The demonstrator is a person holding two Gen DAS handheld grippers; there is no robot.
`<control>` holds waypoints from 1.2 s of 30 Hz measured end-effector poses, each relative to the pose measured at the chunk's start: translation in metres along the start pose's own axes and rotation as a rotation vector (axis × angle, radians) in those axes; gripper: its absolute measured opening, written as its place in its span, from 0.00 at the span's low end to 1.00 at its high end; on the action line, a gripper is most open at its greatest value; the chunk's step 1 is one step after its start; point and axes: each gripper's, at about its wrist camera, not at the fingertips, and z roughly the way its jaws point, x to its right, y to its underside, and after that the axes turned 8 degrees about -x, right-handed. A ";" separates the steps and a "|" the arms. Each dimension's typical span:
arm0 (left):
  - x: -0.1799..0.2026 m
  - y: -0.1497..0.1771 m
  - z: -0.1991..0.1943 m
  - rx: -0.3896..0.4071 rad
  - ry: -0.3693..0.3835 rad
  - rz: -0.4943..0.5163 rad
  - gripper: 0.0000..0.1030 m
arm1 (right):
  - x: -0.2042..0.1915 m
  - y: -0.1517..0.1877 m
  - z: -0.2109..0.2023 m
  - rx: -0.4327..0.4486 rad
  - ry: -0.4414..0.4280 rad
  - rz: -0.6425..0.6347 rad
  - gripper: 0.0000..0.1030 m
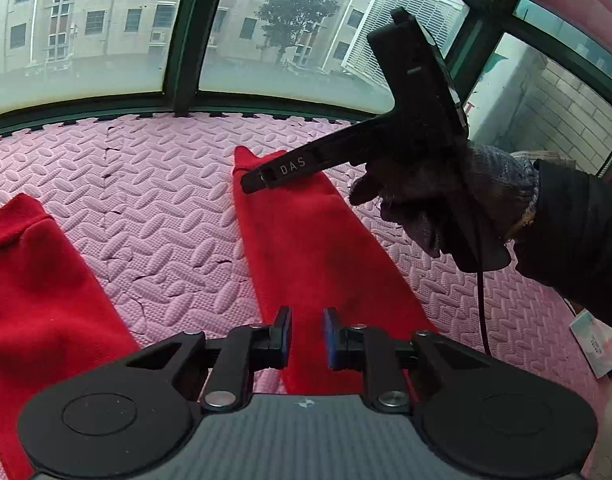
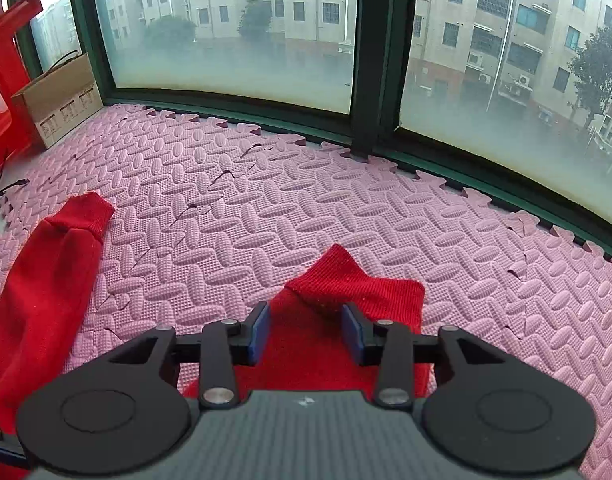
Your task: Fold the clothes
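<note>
Left gripper (image 1: 307,334) hangs slightly parted, gripping nothing, above a red knit trouser leg (image 1: 302,236) on pink foam matting (image 1: 166,184). Right gripper (image 2: 306,330) stands wider, empty, its blue pads (image 2: 262,332) flanking that leg's ribbed cuff (image 2: 357,284).

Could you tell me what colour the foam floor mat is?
Pink foam floor mat, clearest in the right wrist view.

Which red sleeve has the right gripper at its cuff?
The sleeve nearer the right gripper, its cuff just ahead of the open jaws; the other sleeve lies off left.
</note>
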 end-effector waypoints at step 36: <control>0.018 0.197 -0.136 0.022 -0.249 -0.380 0.42 | -0.114 0.263 -0.175 -0.017 -0.028 -0.093 0.60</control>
